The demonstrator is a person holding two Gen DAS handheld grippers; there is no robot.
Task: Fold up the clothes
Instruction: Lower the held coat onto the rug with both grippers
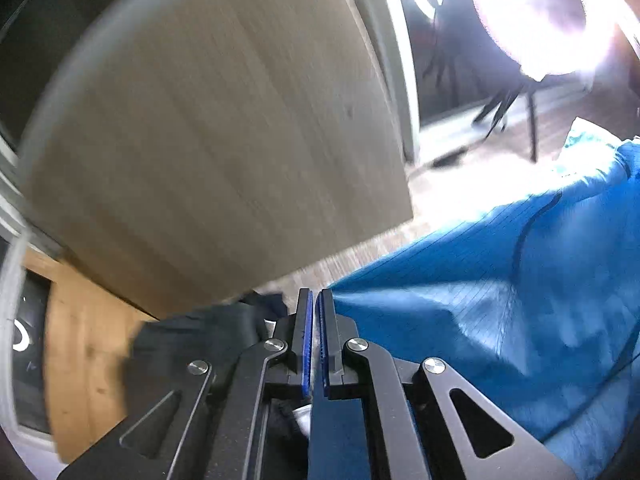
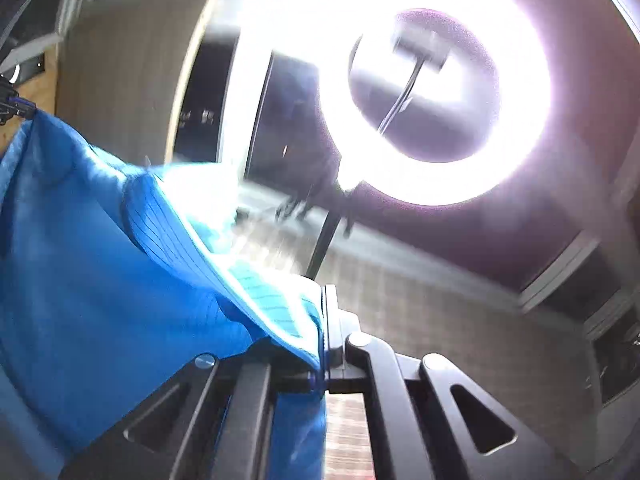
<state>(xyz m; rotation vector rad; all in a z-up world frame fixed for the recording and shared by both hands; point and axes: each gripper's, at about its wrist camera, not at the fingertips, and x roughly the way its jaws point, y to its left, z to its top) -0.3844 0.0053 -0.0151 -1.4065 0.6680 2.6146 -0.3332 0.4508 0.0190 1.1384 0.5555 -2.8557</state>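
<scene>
A bright blue garment (image 1: 480,300) with fine dark stripes hangs stretched in the air between my two grippers. In the left wrist view my left gripper (image 1: 316,300) is shut, its blue pads (image 1: 307,328) nearly together, and a corner of the cloth runs into its tip from the right. My right gripper (image 2: 322,296) is shut on another edge of the blue garment (image 2: 100,260), which drapes over its left finger and hides it. The left gripper (image 2: 12,104) shows small at the far left of the right wrist view, pinching the cloth's far corner.
A pale wooden tabletop (image 1: 220,120) fills the upper left, blurred. Dark clothing (image 1: 200,332) lies below the left gripper. A glaring ring light (image 2: 436,88) on a dark stand (image 2: 324,240) stands ahead of the right gripper. Chair legs (image 1: 532,120) stand on the wooden floor.
</scene>
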